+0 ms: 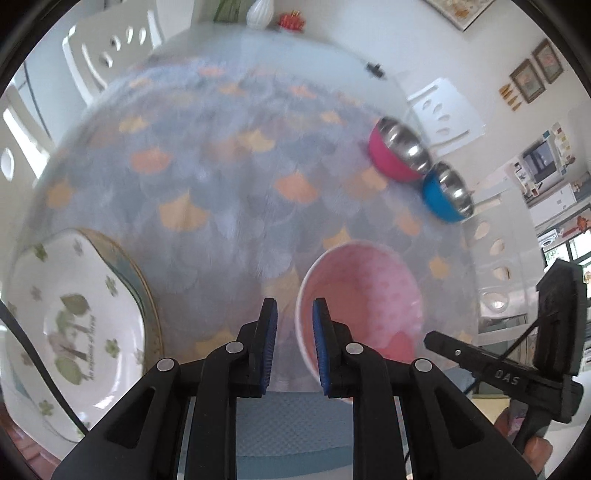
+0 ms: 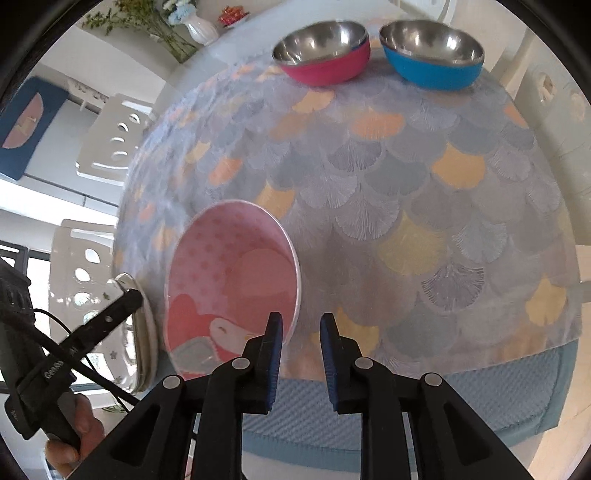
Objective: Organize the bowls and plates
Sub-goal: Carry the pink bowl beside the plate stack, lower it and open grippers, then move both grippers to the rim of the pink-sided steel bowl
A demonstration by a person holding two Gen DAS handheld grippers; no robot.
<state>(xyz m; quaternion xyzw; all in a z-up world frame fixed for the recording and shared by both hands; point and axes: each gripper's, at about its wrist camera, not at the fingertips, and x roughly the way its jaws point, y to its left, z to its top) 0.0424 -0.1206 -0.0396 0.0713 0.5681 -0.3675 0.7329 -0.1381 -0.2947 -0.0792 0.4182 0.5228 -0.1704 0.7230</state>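
A pink dotted bowl stands near the table's front edge. My left gripper is open, its jaws astride the bowl's left rim, not closed on it. My right gripper is open, its jaws astride the bowl's right rim. A white plate with green leaf print lies at the front left; its edge shows in the right wrist view. A pink steel bowl and a blue steel bowl stand side by side at the far right.
The table wears a scale-patterned cloth over a blue mat. White chairs stand around it. A white vase stands at the far end.
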